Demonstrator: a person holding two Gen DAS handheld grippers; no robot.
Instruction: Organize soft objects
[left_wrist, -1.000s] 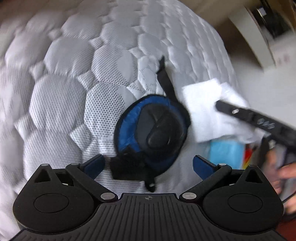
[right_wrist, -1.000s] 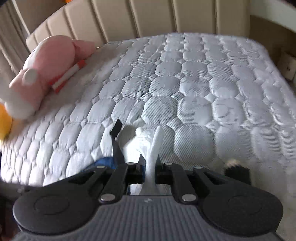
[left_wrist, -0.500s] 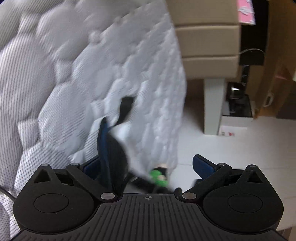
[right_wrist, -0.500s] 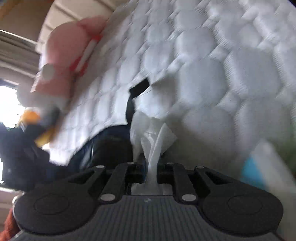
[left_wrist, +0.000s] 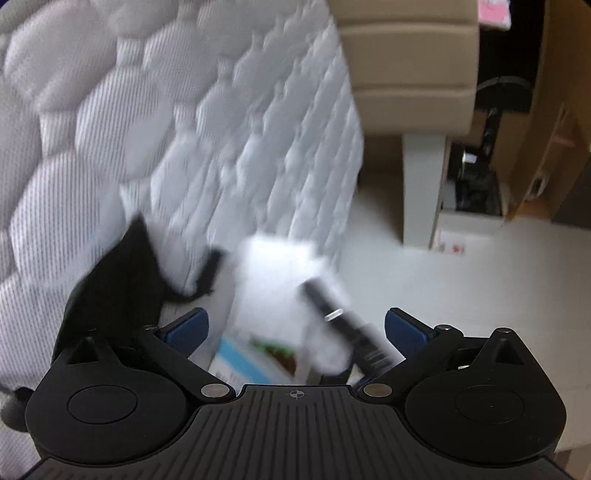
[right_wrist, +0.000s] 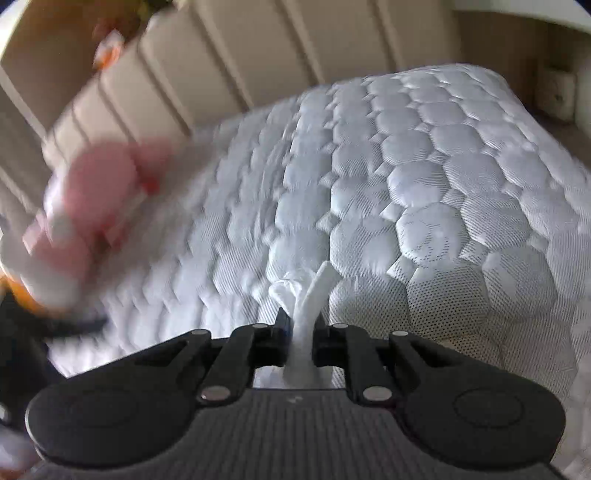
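Observation:
My left gripper (left_wrist: 295, 326) is open, and its blue pads (left_wrist: 188, 325) hold nothing. A black and blue padded guard (left_wrist: 118, 280) with a strap lies blurred on the mattress edge, just outside the left finger. Between the open fingers I see a white cloth (left_wrist: 280, 273) with a black finger of the other gripper (left_wrist: 343, 325) on it. My right gripper (right_wrist: 300, 325) is shut on that white cloth (right_wrist: 308, 291), which sticks up in a crumpled fold. A pink plush toy (right_wrist: 99, 199) lies blurred at the mattress's far left.
The white quilted mattress (right_wrist: 443, 184) fills both views, with a beige padded headboard (right_wrist: 295, 48) behind it. Beside the bed are pale floor (left_wrist: 461, 280), a beige bed frame (left_wrist: 410, 74) and dark clutter. A blue and white packet (left_wrist: 251, 360) shows below the cloth.
The left wrist view swung from the mattress top to the bed's edge and floor, and the padded guard slid to its left side. The right gripper kept its hold on the cloth while moving.

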